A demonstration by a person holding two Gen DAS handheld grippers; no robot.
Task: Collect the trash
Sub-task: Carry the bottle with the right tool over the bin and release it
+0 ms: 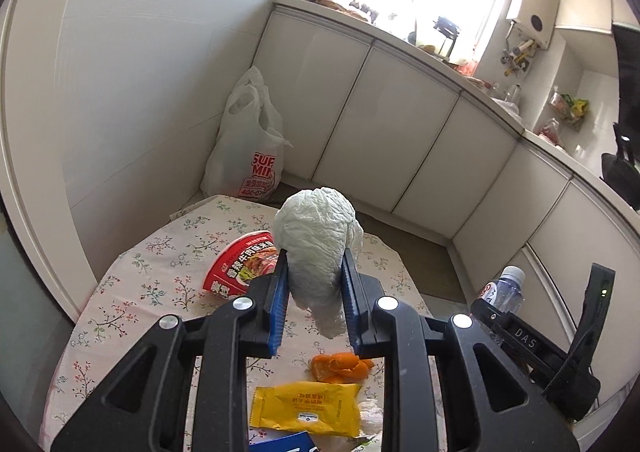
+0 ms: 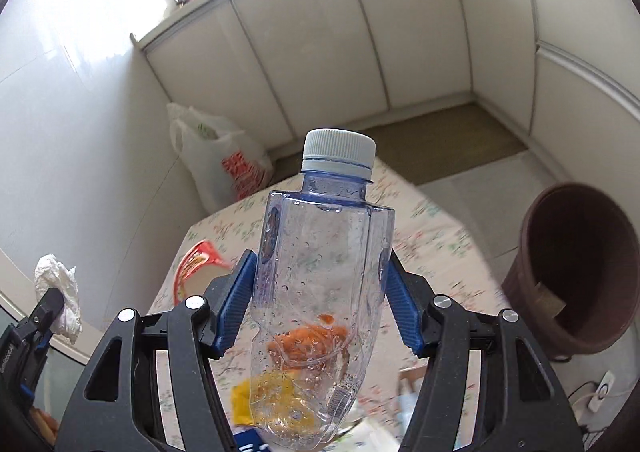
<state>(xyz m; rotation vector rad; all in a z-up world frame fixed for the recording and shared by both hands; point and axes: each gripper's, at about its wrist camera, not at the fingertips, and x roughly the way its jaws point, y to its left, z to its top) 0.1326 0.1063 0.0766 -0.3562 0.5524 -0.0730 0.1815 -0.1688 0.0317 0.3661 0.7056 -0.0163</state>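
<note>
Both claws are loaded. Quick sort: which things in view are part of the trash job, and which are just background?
Job:
left claw gripping crumpled tissue
right claw gripping plastic bottle
noodle cup
orange peel
yellow wrapper
brown bin

Background:
white shopping bag
cabinets
floral tablecloth

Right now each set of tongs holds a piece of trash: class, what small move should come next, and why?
Probably swing the right tongs toward the brown bin beside the table. They already clamp the capped plastic bottle above the floral tablecloth, and the bin's open mouth lies to their right. The left tongs hold the crumpled tissue.
</note>
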